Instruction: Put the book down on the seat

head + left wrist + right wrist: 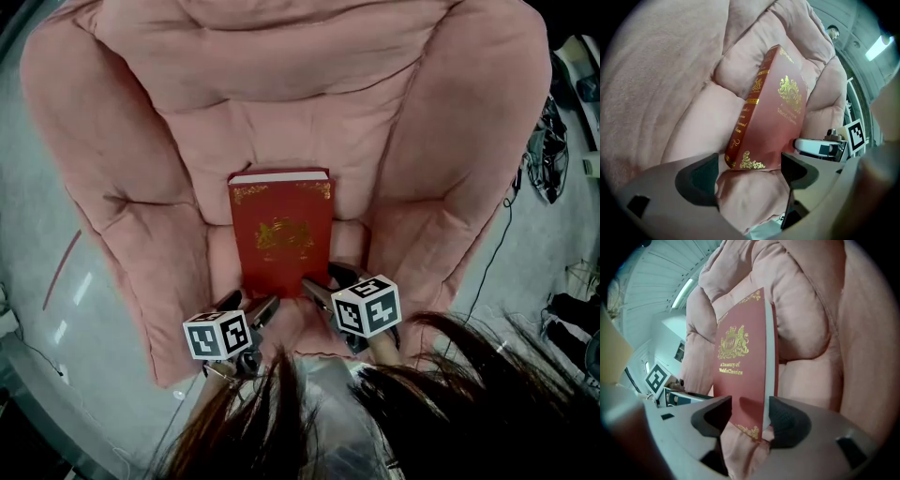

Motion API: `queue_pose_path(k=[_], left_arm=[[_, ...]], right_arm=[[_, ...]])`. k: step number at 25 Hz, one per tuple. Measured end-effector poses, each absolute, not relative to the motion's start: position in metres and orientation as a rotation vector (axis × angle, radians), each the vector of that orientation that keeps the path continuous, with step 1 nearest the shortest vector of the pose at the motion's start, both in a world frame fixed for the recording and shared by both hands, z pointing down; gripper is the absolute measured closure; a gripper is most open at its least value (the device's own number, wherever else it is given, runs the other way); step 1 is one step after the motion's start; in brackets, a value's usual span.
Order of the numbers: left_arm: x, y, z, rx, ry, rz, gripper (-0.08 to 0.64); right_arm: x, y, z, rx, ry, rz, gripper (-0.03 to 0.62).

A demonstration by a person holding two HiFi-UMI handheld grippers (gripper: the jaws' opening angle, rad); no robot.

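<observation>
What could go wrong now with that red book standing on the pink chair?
1. The right tool seems to pinch only a lower corner of the red book, so the tall book could twist out.
2. The book stands nearly upright against the soft backrest; let go like that, it may topple forward off the seat cushion.
3. The left tool is open over bare cushion, so it offers no support.
</observation>
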State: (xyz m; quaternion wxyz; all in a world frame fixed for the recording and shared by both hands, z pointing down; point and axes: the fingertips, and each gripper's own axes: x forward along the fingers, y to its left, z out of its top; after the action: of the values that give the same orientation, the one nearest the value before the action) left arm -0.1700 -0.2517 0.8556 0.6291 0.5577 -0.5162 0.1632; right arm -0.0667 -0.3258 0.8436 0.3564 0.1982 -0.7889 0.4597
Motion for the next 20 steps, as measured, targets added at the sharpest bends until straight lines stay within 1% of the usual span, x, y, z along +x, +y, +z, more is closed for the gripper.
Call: queue_pose_path(k=[4, 8, 14, 20], left_arm=[[-0.172, -0.242, 0.85, 1.264, -1.187, 0.364, 0.158], [-0.169, -0.225, 0.844, 1.243, -1.174, 0.342, 0.16], [-0.154, -0.197, 0.838, 1.196, -1.079, 0.236, 0.16], [-0.139, -0.16, 0.837, 1.174, -1.023, 0.235, 0.16]], right_arm=[[-0.063, -0.321, 0.842, 0.525, -2.021, 1.212, 0.334], [-0.06, -0.313, 0.838, 0.542, -2.007, 1.219, 0.318], [-0.049, -0.29, 0.839, 0.579, -1.959, 1.203, 0.318], [-0.04, -0.26, 0.839, 0.6, -1.929, 1.26, 0.318]])
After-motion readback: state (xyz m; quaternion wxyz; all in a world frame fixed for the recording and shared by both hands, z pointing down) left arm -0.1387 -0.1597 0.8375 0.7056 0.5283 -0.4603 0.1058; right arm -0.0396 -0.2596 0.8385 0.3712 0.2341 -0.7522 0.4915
